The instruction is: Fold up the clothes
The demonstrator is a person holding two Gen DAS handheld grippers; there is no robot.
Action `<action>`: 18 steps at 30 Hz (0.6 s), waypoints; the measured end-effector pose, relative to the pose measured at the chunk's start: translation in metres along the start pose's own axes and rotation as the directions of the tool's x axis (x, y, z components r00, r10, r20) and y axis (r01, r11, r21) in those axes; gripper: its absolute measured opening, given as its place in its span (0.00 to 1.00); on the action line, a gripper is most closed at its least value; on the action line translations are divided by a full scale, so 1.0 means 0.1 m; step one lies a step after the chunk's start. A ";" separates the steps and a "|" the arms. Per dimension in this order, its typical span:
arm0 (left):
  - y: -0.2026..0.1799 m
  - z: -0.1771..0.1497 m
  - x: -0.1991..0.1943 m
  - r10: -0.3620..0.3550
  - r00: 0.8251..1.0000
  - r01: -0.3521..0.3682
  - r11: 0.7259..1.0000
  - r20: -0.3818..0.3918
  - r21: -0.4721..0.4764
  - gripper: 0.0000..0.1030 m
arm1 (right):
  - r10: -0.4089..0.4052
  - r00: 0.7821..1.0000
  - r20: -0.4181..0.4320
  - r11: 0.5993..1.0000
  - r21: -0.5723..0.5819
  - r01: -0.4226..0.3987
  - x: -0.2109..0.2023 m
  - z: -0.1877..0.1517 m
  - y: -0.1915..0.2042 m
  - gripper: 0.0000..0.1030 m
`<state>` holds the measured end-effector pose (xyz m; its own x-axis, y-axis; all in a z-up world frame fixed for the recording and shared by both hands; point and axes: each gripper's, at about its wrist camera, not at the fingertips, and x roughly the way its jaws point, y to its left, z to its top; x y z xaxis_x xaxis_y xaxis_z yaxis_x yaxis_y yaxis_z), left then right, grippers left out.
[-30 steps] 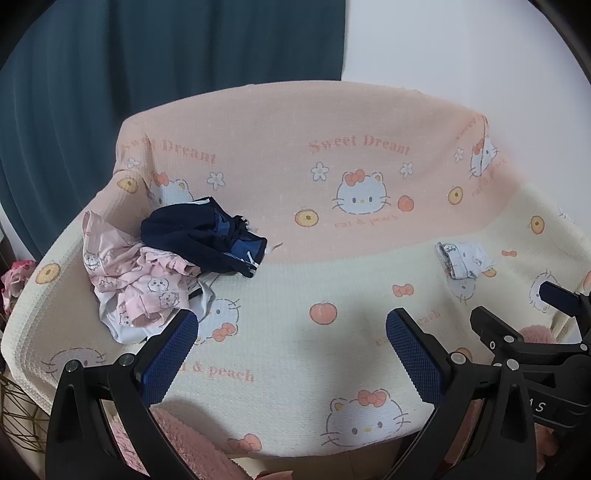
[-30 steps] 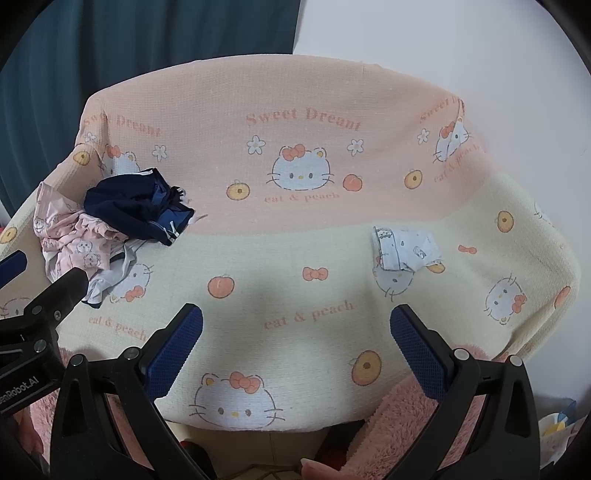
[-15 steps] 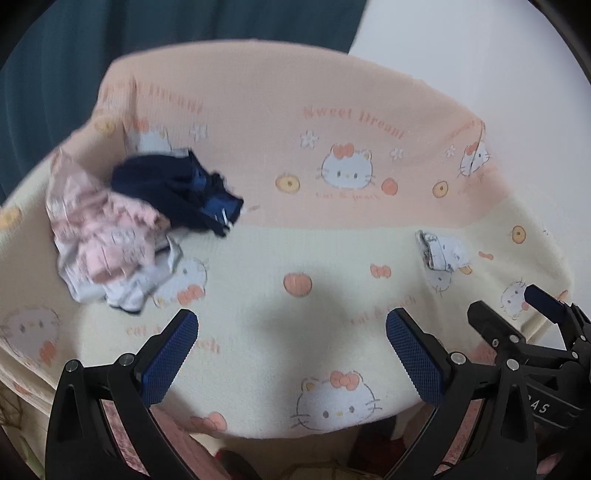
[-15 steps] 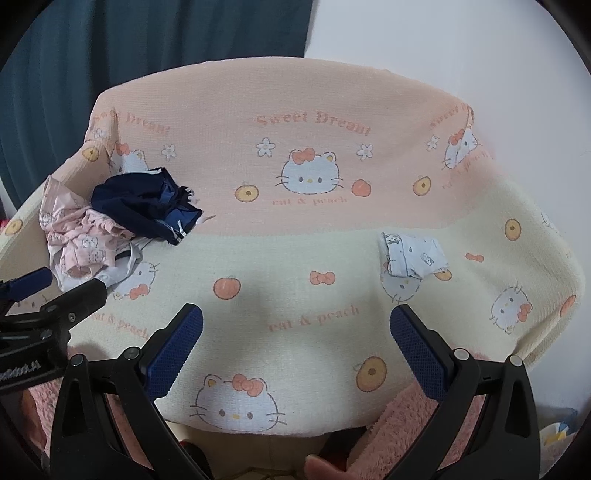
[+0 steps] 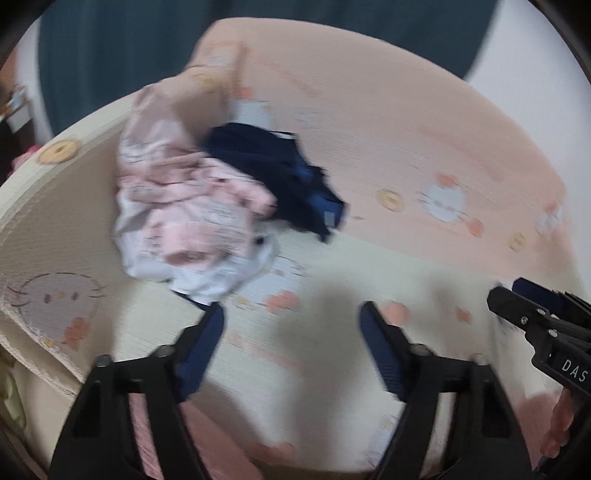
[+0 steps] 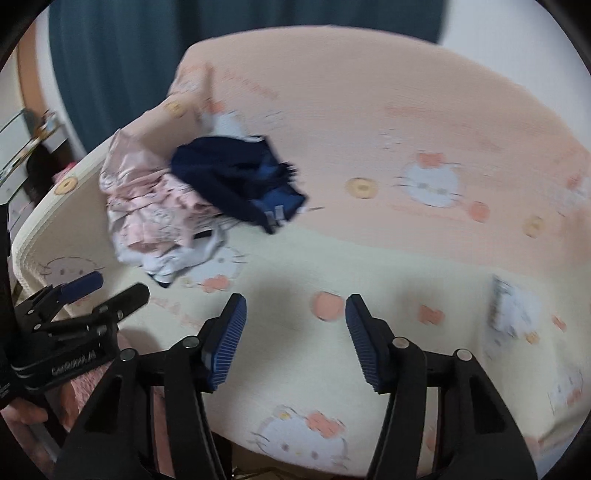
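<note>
A crumpled pink and white printed garment (image 5: pixel 184 218) lies on the Hello Kitty blanket (image 5: pixel 424 129), with a dark navy garment (image 5: pixel 280 177) against its right side. Both also show in the right wrist view: the pink garment (image 6: pixel 155 218) and the navy garment (image 6: pixel 236 181). A small folded white printed piece (image 6: pixel 511 306) lies at the right. My left gripper (image 5: pixel 291 321) is open and empty, hovering just below the pink garment. My right gripper (image 6: pixel 295 314) is open and empty over bare blanket, lower right of the pile. Both views are blurred.
The blanket (image 6: pixel 406 122) covers a sofa-like seat and back. A dark teal curtain (image 6: pixel 221 33) hangs behind. A fluffy pink fabric (image 5: pixel 218 446) lies at the front edge. Shelving with clutter (image 6: pixel 26 147) stands at the far left.
Both grippers have swung left toward the clothes pile, which now looks larger and closer. Both pairs of jaws have narrowed but stay open. The folded white piece has slid to the right.
</note>
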<state>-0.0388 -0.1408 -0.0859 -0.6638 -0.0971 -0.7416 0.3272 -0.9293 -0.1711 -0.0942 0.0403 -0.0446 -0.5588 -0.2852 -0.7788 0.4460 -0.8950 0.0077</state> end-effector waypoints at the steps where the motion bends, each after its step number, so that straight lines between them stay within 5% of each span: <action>1: 0.09 0.04 0.05 0.020 1.000 -0.020 1.000 0.002 -0.018 0.62 | 0.012 1.000 -0.008 1.000 -0.016 -0.012 0.13 0.08 0.09 0.55; 5: 0.38 0.29 0.39 0.054 0.999 -0.054 0.995 -0.001 -0.080 0.62 | 0.032 0.999 -0.029 0.998 -0.059 -0.033 0.60 0.33 0.33 0.56; 18: 0.18 1.26 1.72 -0.051 0.998 0.053 0.995 0.030 -0.082 0.62 | 0.055 0.994 -0.094 0.996 -0.063 -0.061 2.36 1.09 0.40 0.58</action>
<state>-0.2317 -0.2194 -0.1354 -0.6991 -0.0602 -0.7125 0.3453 -0.9009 -0.2628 -0.2844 -0.1000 -0.1600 -0.4654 -0.3009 -0.8324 0.5223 -0.8526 0.0161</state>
